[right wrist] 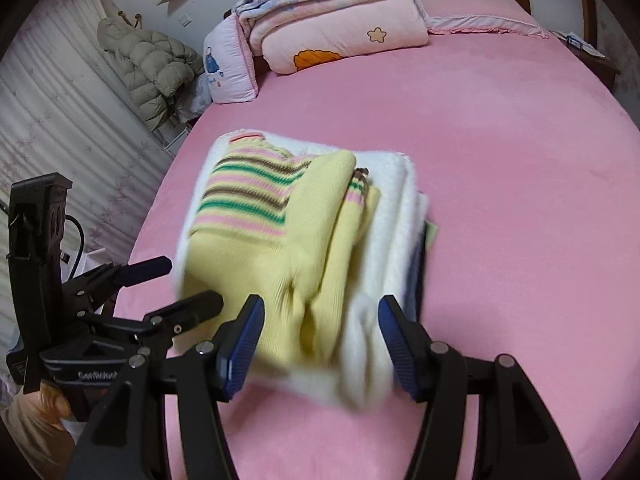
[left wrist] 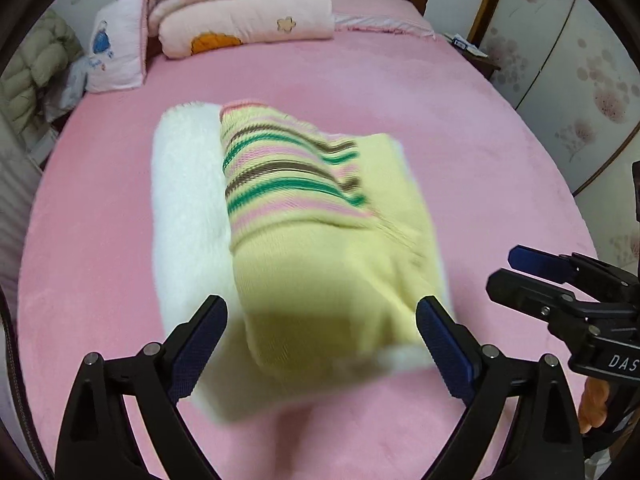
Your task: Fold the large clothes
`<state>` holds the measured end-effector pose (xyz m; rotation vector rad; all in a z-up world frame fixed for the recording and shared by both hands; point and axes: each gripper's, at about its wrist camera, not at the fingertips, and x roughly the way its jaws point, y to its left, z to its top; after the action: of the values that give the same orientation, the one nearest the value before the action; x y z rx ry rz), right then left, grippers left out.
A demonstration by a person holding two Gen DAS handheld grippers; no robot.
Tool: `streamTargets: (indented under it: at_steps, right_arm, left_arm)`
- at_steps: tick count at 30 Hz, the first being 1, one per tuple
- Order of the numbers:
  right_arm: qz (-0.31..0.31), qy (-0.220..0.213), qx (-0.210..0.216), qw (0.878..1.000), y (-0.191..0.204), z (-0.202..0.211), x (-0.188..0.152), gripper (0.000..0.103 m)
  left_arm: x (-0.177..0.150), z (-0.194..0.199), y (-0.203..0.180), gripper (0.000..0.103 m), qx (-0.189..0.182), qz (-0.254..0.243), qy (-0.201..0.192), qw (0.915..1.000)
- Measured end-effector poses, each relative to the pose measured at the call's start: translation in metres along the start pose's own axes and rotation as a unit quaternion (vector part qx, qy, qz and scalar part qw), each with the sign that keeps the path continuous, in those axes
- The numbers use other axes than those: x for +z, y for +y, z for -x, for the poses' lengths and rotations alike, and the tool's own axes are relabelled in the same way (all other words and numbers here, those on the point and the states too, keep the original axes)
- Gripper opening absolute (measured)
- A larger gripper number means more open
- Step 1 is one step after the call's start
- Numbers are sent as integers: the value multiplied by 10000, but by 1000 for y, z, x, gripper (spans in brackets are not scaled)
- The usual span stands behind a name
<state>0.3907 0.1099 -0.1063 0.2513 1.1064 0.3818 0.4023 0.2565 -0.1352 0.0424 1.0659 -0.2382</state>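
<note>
We note a pink plush bed (left wrist: 460,128), stacked quilts (left wrist: 244,8) at the headboard, a grey puffer jacket (right wrist: 156,68) by the pale curtain. Mid-bed lies the folded garment (left wrist: 320,220): yellow ribbed knit, striped green, brown and pink, white fleece lining. Left claw (left wrist: 322,326) and right claw (right wrist: 320,322) gape wide around its near end, gripping nothing.

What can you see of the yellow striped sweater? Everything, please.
The yellow striped sweater is a pale yellow knit with green, brown and pink stripes and a pink-edged collar at the far end. It is folded into a compact bundle, lying on a folded white fleece on the pink bed. Both grippers are open, straddling its near end; contact is unclear through motion blur.
</note>
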Motion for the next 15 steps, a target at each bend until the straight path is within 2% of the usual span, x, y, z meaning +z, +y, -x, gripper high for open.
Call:
streamTargets:
  at_steps: [6, 10, 15]
  right_arm:
    - [7, -21, 69, 10000, -1, 91, -41, 59]
    - [-30, -25, 255, 9997, -12, 170, -81, 59]
    - [72, -136, 242, 9996, -25, 261, -128, 59]
  left_arm:
    - [-49, 106, -60, 95, 89, 215, -491, 9985]
    - [-72, 158, -100, 95, 141, 305, -643, 9974]
    - [-120, 232, -164, 95, 155, 362, -909, 9951]
